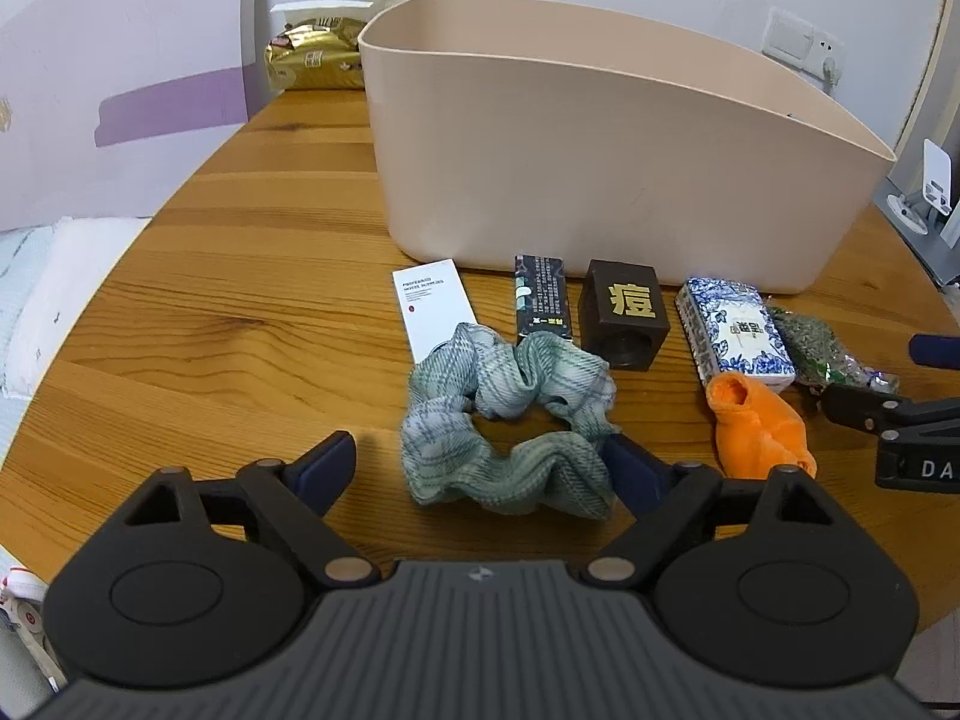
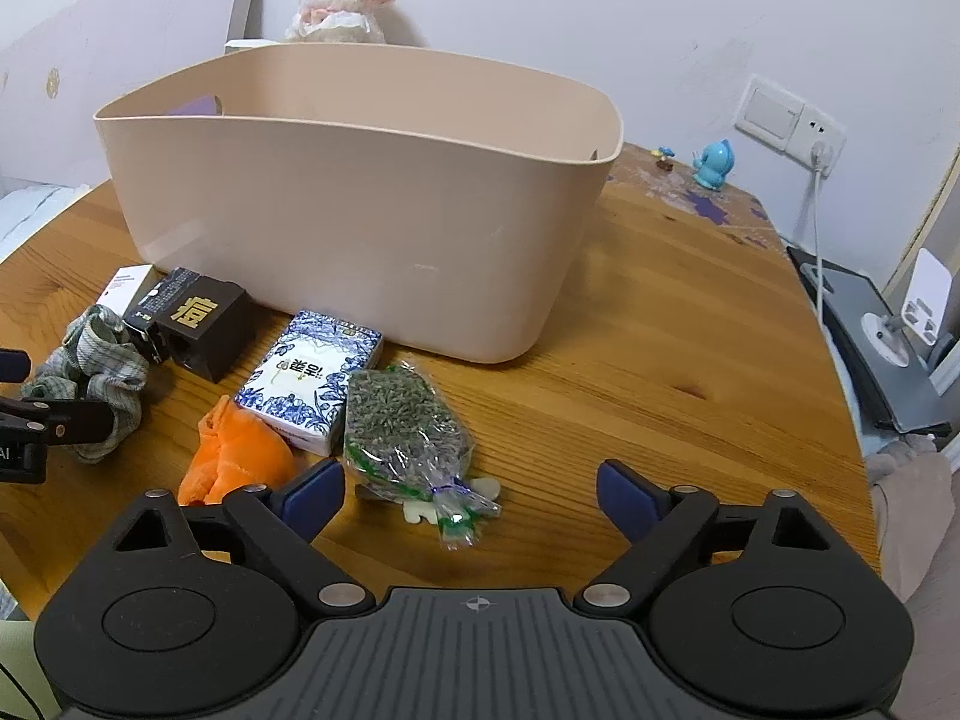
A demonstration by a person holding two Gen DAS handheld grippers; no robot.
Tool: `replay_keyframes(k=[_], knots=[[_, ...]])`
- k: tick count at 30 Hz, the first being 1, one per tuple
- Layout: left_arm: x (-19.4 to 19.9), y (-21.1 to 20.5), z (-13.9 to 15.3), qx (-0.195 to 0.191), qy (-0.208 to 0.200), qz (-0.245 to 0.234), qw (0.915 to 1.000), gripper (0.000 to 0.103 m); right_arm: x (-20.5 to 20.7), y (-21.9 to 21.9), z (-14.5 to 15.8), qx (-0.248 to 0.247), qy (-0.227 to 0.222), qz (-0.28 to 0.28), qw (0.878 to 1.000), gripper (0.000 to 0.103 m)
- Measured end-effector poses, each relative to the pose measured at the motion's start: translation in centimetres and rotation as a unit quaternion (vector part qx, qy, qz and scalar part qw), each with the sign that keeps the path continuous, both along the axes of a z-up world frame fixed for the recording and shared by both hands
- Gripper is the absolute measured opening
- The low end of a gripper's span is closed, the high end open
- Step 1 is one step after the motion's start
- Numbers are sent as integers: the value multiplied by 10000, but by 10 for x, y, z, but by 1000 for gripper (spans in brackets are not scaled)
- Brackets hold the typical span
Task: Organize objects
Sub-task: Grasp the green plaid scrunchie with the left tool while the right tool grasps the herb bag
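Note:
A beige plastic bin [image 1: 600, 168] [image 2: 360, 222] stands on the wooden table. In front of it lie a white box [image 1: 429, 309], a dark slim box [image 1: 542, 299], a brown cube with a gold character [image 1: 624, 315] [image 2: 207, 324], a blue-and-white packet [image 1: 735, 330] [image 2: 309, 381], a bag of dried herbs [image 1: 822, 348] [image 2: 405, 420], an orange cloth [image 1: 759, 426] [image 2: 234, 462] and a green plaid scrunchie [image 1: 510, 426] [image 2: 96, 372]. My left gripper [image 1: 486, 459] is open with the scrunchie between its fingers. My right gripper [image 2: 471, 489] is open just short of the herb bag.
A plush lamb [image 2: 342, 3] and a gold snack bag [image 1: 312, 57] sit behind the bin. A blue figurine [image 2: 714, 165] and a wall socket with a cable [image 2: 816, 138] are at the far right. A dark stand [image 2: 870, 336] sits off the table's right edge.

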State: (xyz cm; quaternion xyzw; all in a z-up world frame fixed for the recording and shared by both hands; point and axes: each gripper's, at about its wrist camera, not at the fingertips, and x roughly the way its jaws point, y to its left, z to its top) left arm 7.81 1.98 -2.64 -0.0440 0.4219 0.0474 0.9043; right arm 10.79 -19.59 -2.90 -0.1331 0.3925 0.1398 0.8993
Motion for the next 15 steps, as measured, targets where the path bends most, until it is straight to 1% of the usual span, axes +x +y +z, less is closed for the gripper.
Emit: replay_keyframes(k=[3,4,5,6,7,8,10,11,14,15], knots=[[3,1,0,-31,-1,11,10000,88,4,3,-3,50,56,21,10000,84],[4,1,-1,-39,-4,9,10000,86,6,3,-5,70,85,31,9999,81],[4,2,-1,-55,6,-2,10000,80,7,4,-6,90,106,38,9999,80],[5,1,-1,-73,21,-15,10000,75,8,5,-7,122,141,52,9998,76],[6,1,-1,-84,31,-25,10000,74,9,7,-8,156,171,76,9997,68],[6,1,-1,-86,26,-40,10000,72,9,8,-9,166,189,86,9996,64],[5,1,0,-100,18,-92,9999,65,10,9,-12,213,219,100,9995,54],[5,1,0,-118,22,-119,9999,59,10,9,-12,258,214,105,9994,53],[3,0,0,-119,9,-183,9998,51,8,10,-12,313,221,115,9992,52],[2,1,0,-147,0,-211,9997,45,6,10,-12,336,220,116,9991,52]])
